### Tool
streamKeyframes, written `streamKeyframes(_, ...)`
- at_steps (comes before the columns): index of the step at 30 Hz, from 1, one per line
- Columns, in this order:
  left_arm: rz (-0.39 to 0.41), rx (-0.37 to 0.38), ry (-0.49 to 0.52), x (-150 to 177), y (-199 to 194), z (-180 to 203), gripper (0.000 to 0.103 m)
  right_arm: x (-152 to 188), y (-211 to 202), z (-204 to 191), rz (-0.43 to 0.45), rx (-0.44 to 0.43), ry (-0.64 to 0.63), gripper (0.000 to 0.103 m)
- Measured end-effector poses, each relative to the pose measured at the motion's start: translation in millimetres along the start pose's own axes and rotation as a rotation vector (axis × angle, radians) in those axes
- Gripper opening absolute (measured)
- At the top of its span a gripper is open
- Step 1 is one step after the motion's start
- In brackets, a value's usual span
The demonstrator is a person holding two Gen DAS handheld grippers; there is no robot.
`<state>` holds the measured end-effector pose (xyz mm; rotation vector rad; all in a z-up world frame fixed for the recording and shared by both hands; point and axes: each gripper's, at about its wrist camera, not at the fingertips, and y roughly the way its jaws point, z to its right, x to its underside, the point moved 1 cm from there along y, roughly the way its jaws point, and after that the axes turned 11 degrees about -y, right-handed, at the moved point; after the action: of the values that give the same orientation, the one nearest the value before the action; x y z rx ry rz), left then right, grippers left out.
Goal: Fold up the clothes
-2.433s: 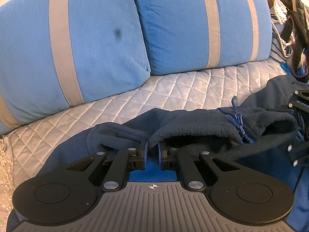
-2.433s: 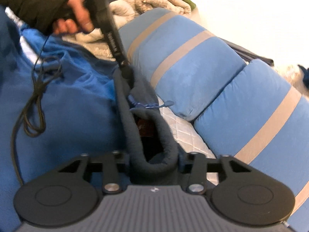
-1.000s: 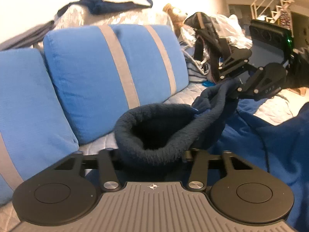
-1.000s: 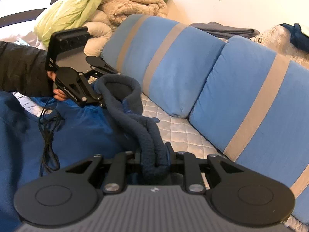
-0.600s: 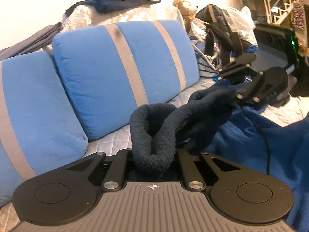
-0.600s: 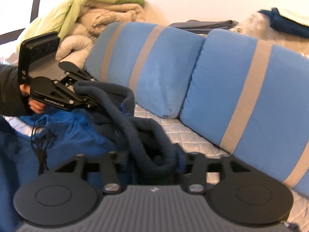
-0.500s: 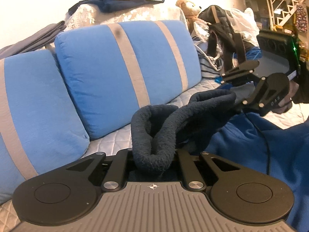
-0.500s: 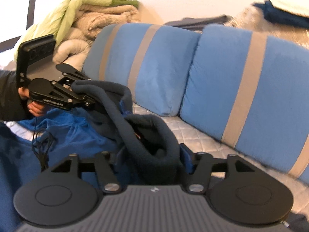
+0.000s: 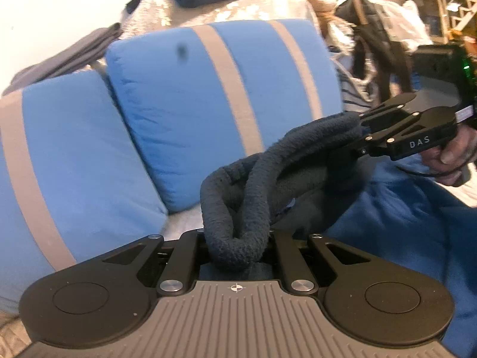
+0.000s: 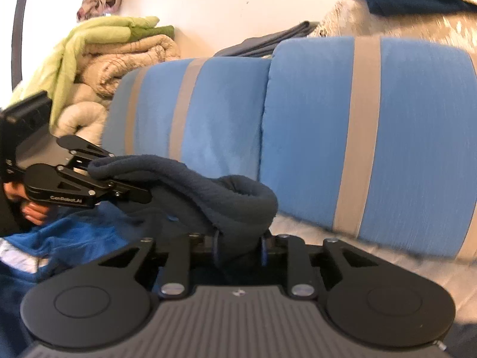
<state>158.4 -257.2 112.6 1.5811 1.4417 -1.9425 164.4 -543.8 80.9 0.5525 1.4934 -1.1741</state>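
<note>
Dark grey fleece top (image 9: 262, 185), soft and fuzzy, hangs in the air in front of the two blue sofa cushions with grey stripes (image 9: 190, 113). You hold it up by its thick rolled edge, one end in each tool.

Your left gripper (image 9: 237, 238) is pressed almost together and pinches a bunched loop of that edge. Your right gripper (image 10: 238, 244) is closing its jaws now, and the fleece sits between them with the pads already squeezing it. In the left view you can see the right gripper off to the side of the cushions, biting the far end of the same roll.

I think you are at the lift-and-spread step. The top is picked up, but it is not flat yet. The edge sags and twists between your two tools.

The long way of the held edge runs from one gripper to the other, side to side along the front of the cushions. It dips in the middle. The rest of the top hangs down toward the bright blue cloth (image 9: 402, 223) that lies lower down in front of the cushions.

For the next move, you may need to pull your hands apart until the edge is straight. Keep both grips tight so the soft fleece does not slip. Then lay it flat in front of the cushions.
</note>
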Motion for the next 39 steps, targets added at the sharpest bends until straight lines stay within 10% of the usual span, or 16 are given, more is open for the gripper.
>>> streamKeyframes(20,-0.123,-0.285,0.013,5,108,-18,0.012,-13,116,14,-0.198,0.223,-0.088,0.020)
streamKeyframes(24,-0.168,-0.291,-0.049,22,118,-22,0.028,2,134,15,-0.260,0.232,-0.072,0.021)
streamKeyframes(31,-0.188,-0.325,-0.078,26,86,-39,0.051,2,134,19,-0.268,0.314,-0.025,0.092)
streamKeyframes(39,-0.177,-0.311,-0.214,25,13,-98,0.065,-6,86,29,-0.245,0.294,-0.008,0.102)
